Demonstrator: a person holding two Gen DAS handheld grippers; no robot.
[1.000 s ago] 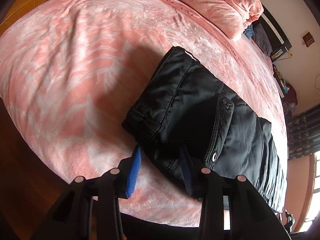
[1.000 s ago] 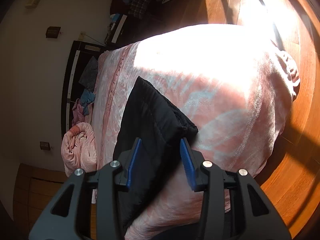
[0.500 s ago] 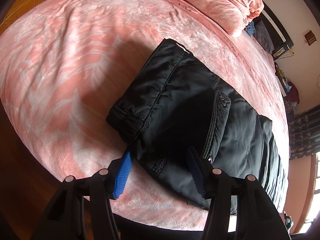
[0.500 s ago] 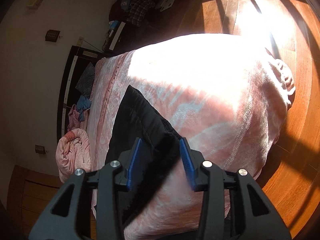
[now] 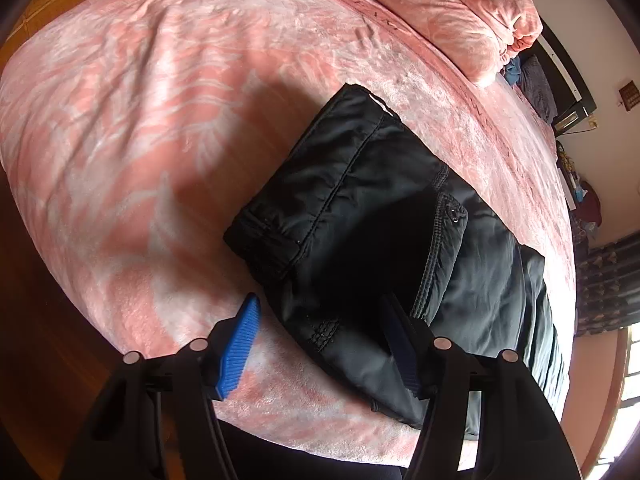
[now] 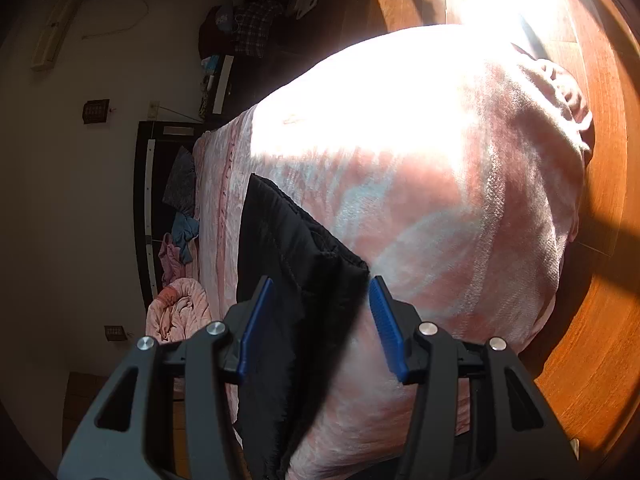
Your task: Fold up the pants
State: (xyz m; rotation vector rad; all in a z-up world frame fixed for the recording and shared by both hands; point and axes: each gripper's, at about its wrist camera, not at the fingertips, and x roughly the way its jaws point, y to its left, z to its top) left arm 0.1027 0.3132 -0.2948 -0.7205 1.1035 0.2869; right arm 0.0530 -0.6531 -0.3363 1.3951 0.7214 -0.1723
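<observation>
Black padded pants [image 5: 372, 220] lie folded on the pink bedspread [image 5: 140, 120], waistband end toward the bed's near edge. My left gripper [image 5: 320, 340] hangs over that near end. Its jaws are opening, with the pants' hem between them and the left blue pad [image 5: 240, 340] clear of the cloth. In the right wrist view the other end of the pants [image 6: 288, 248] sits between the jaws of my right gripper [image 6: 320, 316]. Those jaws are opening too, and the right pad [image 6: 386, 328] stands off the fabric.
A rolled pink quilt [image 5: 460, 12] lies at the head of the bed. A dark headboard shelf [image 6: 152, 208] holds loose clothes. Wooden floor [image 6: 600, 280] surrounds the bed, whose edge is close under both grippers. Strong sunlight washes out the far bedspread.
Both pairs of jaws have spread wider. The pants' near end has settled flatter on the bedspread and the left pad has come away from it.
</observation>
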